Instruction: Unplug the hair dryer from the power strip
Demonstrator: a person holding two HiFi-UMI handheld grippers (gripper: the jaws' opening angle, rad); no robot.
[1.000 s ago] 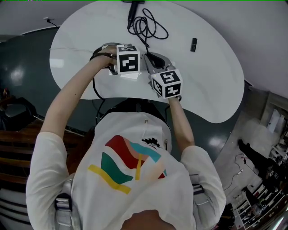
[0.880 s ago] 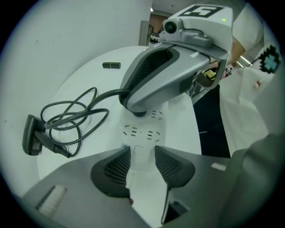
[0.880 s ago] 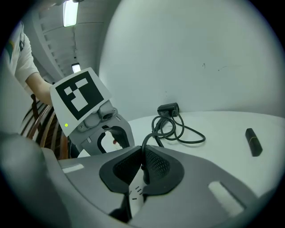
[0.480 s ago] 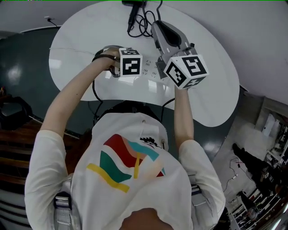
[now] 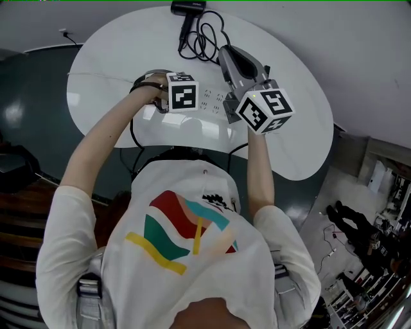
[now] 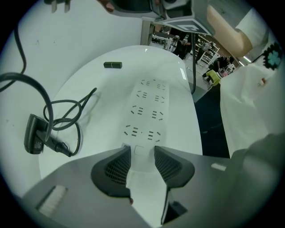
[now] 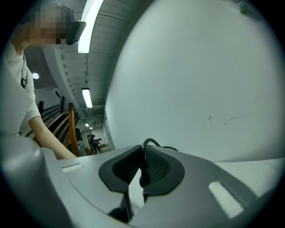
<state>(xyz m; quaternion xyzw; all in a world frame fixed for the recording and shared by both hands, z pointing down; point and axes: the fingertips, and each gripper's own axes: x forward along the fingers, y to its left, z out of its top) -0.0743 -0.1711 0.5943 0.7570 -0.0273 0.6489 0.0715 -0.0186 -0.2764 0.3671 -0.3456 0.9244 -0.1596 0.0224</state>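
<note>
jaws of the left gripper (image 6: 141, 151) stand fairly wide and clamp the near end of the white power strip (image 6: 147, 111), pinning it flat on the white table (image 6: 95, 75). every socket that shows along the strip is empty. above it, the right gripper (image 7: 143, 153) is raised and points level, its jaws pinched narrow on the black plug (image 6: 59, 4), whose prongs hang in the air well apart from the strip. so the pull looks done, and what is left is to put the plug somewhere safe.

to do that well, the person should hold the strip down until the cord (image 6: 44, 95) hangs slack, so a tug cannot drag it. the plug should travel away from the sockets and be laid on bare table near the loose coil, not dropped. beyond the coil the black hair dryer (image 6: 34, 136) lies near the far edge, so the cord should not be pulled tight, or the dryer may slide.
</note>
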